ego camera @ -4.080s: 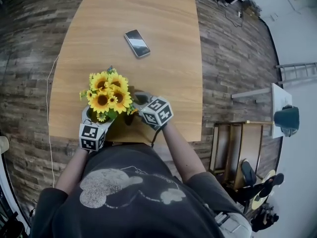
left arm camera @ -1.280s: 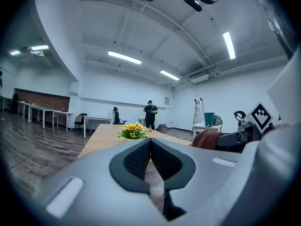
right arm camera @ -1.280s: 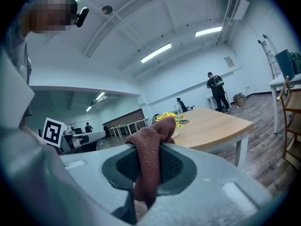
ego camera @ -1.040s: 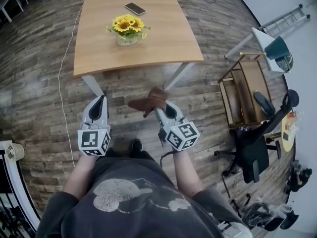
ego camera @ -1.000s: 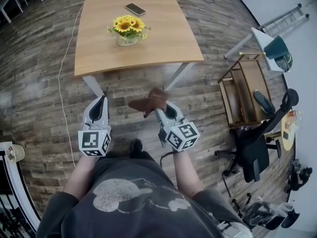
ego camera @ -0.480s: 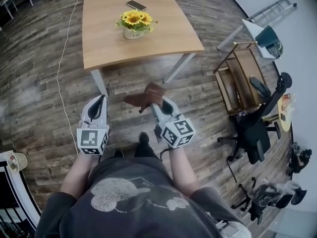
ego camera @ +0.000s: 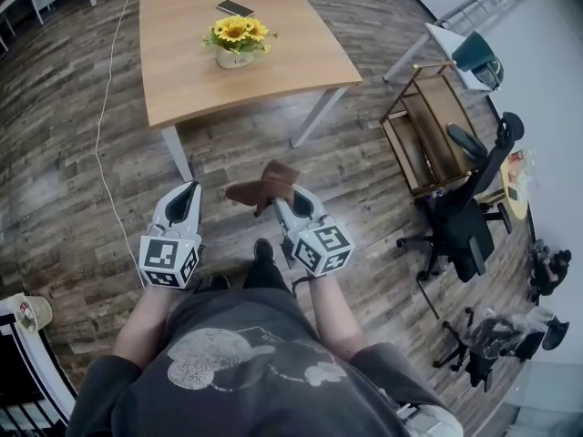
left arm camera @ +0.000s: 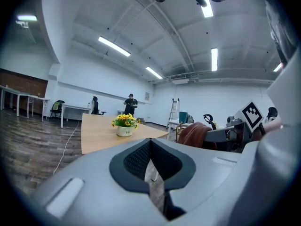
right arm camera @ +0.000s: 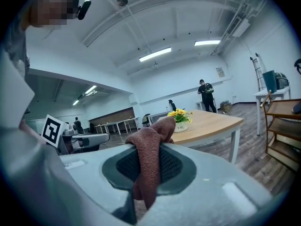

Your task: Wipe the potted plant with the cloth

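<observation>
The right claw [ego camera: 284,205] is clamped on a reddish-brown cloth [ego camera: 262,188], which bunches up out of its jaws and droops toward 9 o'clock. The left claw [ego camera: 190,190], at 9 o'clock of it and well apart, has its jaws pressed together with nothing between them. Both claws are held out over a wood-plank floor [ego camera: 82,180], in front of the person's dark T-shirt [ego camera: 246,371] and shoes [ego camera: 262,251]. The potted plant [ego camera: 232,42], yellow sunflowers in a small white pot, stands far off at 12 o'clock on a long wooden counter [ego camera: 282,62], toward its middle and touched by neither claw. A phone [ego camera: 235,8] lies on the counter just beyond the pot, at 12 o'clock of it. A thin cable [ego camera: 98,135] trails along the floor on the counter's 9 o'clock side. At 2 o'clock of the claws stands a wooden shelf unit [ego camera: 421,135], with a black office chair [ego camera: 466,235] at 3 o'clock and a ladder [left arm camera: 174,110] by the far wall.
</observation>
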